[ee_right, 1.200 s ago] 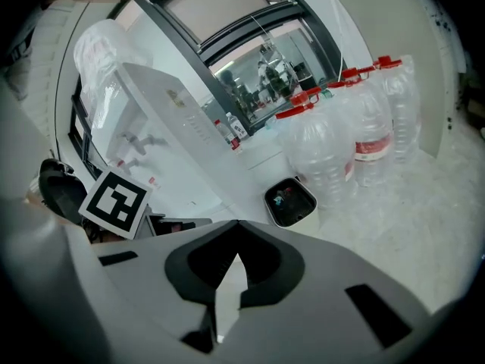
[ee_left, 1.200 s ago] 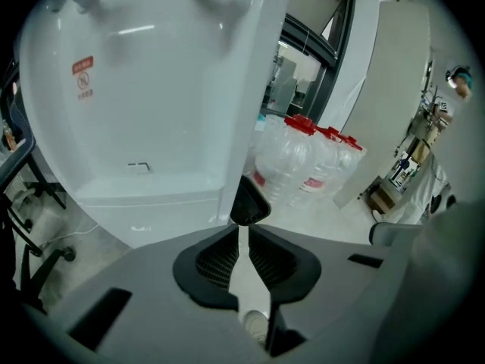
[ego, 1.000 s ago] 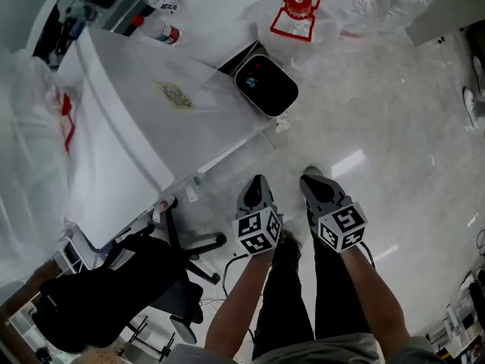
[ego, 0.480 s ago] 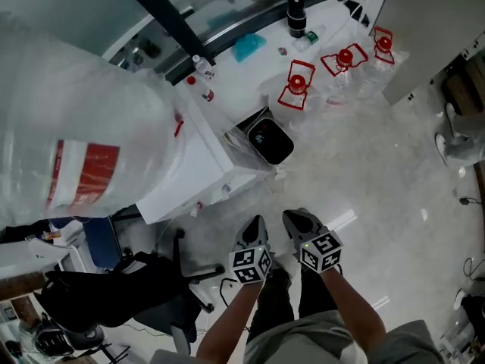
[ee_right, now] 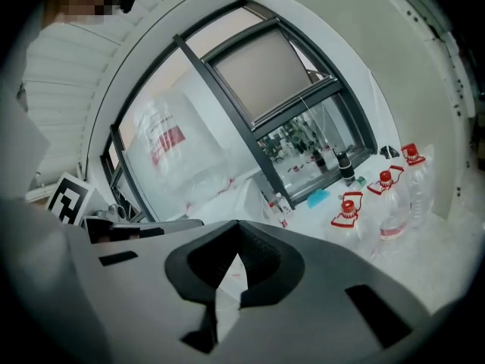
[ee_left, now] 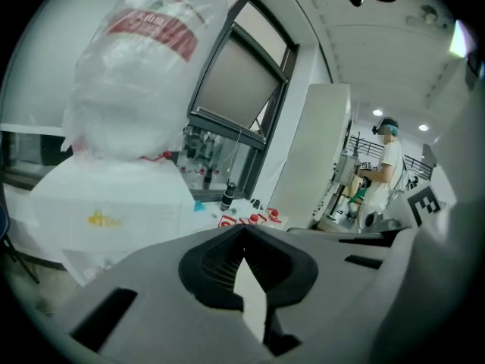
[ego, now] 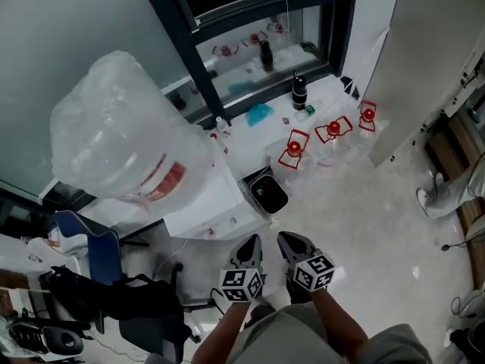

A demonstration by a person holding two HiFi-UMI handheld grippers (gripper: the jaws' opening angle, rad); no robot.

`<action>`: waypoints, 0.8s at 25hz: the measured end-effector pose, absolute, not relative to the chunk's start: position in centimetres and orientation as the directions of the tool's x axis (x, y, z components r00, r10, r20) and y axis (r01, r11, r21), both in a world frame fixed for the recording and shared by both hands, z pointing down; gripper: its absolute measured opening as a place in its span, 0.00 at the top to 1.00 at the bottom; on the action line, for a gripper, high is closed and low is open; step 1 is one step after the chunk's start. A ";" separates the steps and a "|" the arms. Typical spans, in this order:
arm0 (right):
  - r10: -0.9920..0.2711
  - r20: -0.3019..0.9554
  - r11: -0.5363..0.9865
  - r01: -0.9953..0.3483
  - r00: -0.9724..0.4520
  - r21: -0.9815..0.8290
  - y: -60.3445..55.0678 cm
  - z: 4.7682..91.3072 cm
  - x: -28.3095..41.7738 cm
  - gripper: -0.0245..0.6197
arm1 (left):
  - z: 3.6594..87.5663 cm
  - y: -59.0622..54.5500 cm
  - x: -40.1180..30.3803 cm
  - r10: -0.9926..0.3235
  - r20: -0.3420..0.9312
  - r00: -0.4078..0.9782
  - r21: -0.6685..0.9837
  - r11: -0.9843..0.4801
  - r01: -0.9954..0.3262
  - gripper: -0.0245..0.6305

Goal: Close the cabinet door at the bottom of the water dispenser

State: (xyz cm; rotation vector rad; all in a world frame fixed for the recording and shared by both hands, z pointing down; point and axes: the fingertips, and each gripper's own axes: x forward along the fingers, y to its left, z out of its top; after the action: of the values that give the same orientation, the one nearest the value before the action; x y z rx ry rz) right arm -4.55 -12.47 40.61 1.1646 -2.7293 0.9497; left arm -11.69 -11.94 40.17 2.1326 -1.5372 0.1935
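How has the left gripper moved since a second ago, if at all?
Yes, upward. The left gripper has risen away from the floor, higher alongside the water dispenser.

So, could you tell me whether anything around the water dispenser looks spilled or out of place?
Nothing stands out: the jug sits on the dispenser, the red-capped bottles stand upright on the floor, and no spill shows.

Jug [ego: 125, 131] on dispenser [ego: 208, 203]; bin [ego: 269, 193] just R of it; bottles [ego: 331, 133] on floor [ego: 379, 226] beyond bin, nr window [ego: 258, 29]; chair [ego: 129, 309] L of dispenser.
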 end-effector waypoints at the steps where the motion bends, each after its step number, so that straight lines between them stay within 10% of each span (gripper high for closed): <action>1: -0.654 0.231 0.540 -0.659 -0.720 -0.524 -12.7 39.4 -4.4 0.95 | 38.9 -12.2 -11.3 -0.851 0.378 0.365 0.295 -0.263 -0.919 0.95; 20: -0.603 0.068 0.731 -0.585 -0.795 -0.352 -15.8 29.6 -4.1 0.95 | 28.2 -16.2 -6.9 -0.883 0.230 0.408 0.180 -0.373 -0.910 0.95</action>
State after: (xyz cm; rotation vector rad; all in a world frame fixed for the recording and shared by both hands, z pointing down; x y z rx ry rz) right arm -4.11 -15.83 29.57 1.0196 -2.9702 0.5764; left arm -6.93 -16.16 28.20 2.3900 -1.5655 0.1371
